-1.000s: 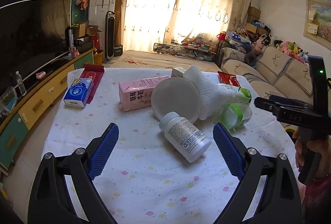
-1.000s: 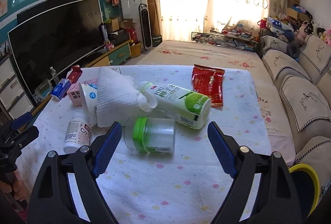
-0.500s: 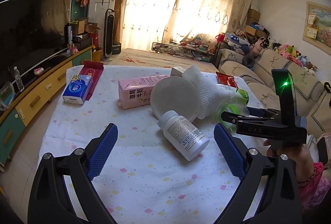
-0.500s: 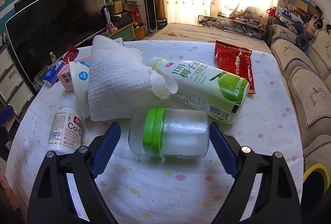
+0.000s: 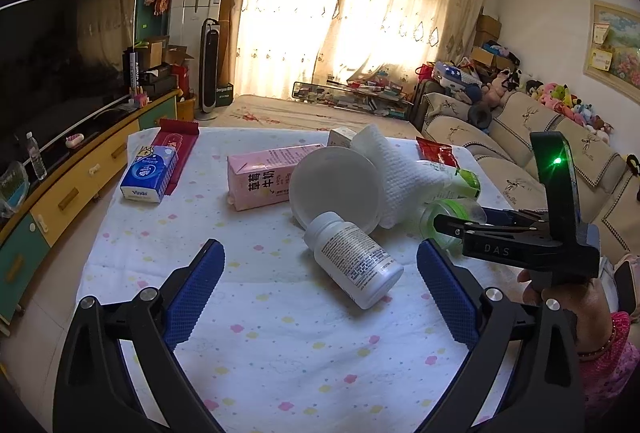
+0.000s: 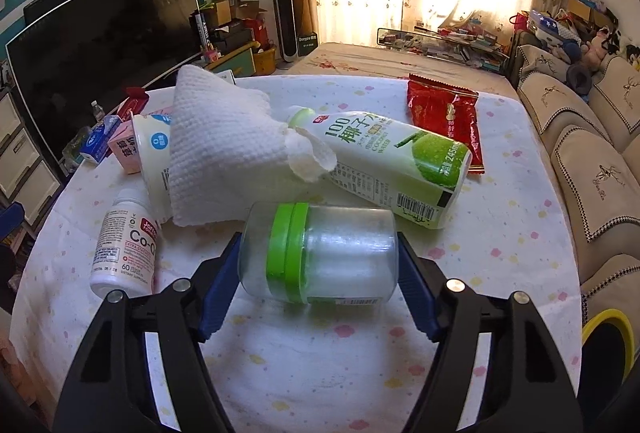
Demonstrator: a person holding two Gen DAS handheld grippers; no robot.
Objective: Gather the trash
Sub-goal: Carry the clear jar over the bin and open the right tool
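A clear jar with a green lid [image 6: 320, 253] lies on its side on the tablecloth, between the blue pads of my right gripper [image 6: 318, 273]; the jaws are wide and stand at the jar's two ends, contact unclear. The jar also shows in the left wrist view [image 5: 444, 217]. Behind it lie a coconut-water bottle [image 6: 384, 165], a white paper towel [image 6: 224, 149], a white tub [image 6: 150, 161] and a red snack bag [image 6: 444, 117]. My left gripper [image 5: 320, 289] is open and empty, hovering before a white pill bottle [image 5: 352, 259].
A pink milk carton [image 5: 260, 177], a blue tissue pack [image 5: 150, 173] and a red packet [image 5: 176, 145] lie on the table's left. A sofa [image 6: 592, 161] runs along the right. A yellow-rimmed bin [image 6: 608, 345] stands at the right. A TV cabinet [image 5: 72, 185] runs along the left.
My right gripper has moved forward and down until the green-lidded jar sits between its pads. My left gripper has barely moved and stays open.
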